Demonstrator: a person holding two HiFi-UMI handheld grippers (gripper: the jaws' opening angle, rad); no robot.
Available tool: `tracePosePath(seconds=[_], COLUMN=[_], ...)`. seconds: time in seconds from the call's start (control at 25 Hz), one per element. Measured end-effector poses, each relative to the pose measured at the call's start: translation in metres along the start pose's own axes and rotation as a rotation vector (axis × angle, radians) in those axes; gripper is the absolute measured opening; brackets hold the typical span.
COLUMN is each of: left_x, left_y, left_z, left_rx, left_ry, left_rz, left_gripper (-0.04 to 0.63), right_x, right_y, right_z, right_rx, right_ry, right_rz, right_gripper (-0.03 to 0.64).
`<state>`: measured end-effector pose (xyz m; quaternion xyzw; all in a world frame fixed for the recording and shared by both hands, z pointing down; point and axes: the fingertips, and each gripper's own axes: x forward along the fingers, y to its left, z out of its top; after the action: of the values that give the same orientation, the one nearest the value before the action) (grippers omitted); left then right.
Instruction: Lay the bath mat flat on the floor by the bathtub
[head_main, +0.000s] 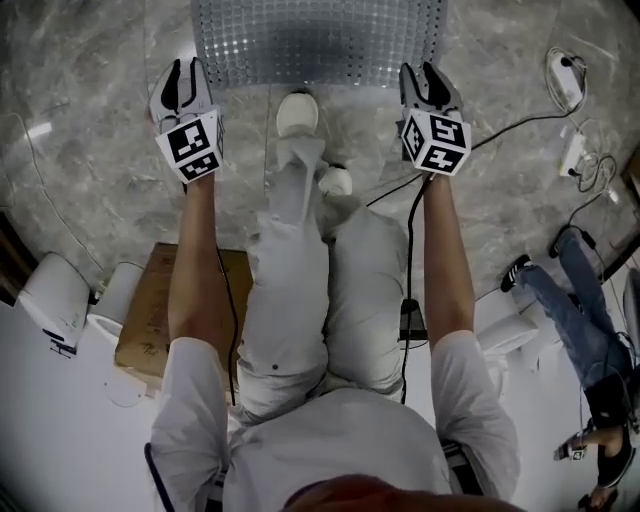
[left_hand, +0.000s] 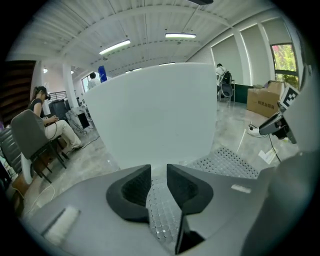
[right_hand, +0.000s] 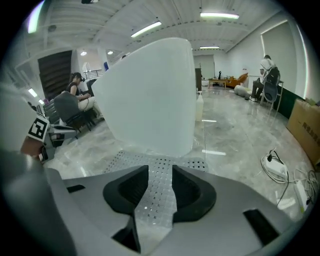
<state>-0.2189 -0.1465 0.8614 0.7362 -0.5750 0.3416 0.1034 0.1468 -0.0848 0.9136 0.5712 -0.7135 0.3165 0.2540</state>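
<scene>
The bath mat (head_main: 320, 40), grey and see-through with rows of small holes, lies flat on the marble floor at the top of the head view. The gripper views show the bath mat (left_hand: 227, 161) (right_hand: 150, 162) right against the white bathtub (left_hand: 155, 115) (right_hand: 150, 95). My left gripper (head_main: 183, 78) hangs above the mat's near left corner and my right gripper (head_main: 428, 78) above its near right corner. The left gripper (left_hand: 158, 172) has only a narrow gap between its jaws; the right gripper (right_hand: 160, 172) stands wider. The mat shows through both gaps, and neither gripper holds anything.
My shoe (head_main: 297, 112) stands just short of the mat's near edge. A cardboard box (head_main: 160, 310) sits on the floor behind me to the left. Cables and a power strip (head_main: 575, 150) lie to the right, near another person's legs (head_main: 580, 300). A seated person (left_hand: 40, 130) is further off.
</scene>
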Motion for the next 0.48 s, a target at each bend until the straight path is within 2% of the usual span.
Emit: tracePosePath(seconds=[0.16, 0.32, 0.48], left_x=[-0.065, -0.105, -0.155], left_y=[0.006, 0.002, -0.004], left_z=[0.046, 0.104, 0.171], left_rx=[-0.001, 0.037, 0.063], left_ry=[0.011, 0.011, -0.009], left_rz=[0.002, -0.01, -0.028], left_gripper=[0.091, 0.077, 0.072], right_x=[-0.074, -0.126, -0.193], right_y=[0.031, 0.044, 0.063], right_z=[0.04, 0.089, 0.148], right_rx=[0.04, 0.059, 0.018], right_ry=[0.008, 0.005, -0.042], right_rz=[0.021, 0.033, 0.018], right_gripper=[0.149, 0.144, 0.144])
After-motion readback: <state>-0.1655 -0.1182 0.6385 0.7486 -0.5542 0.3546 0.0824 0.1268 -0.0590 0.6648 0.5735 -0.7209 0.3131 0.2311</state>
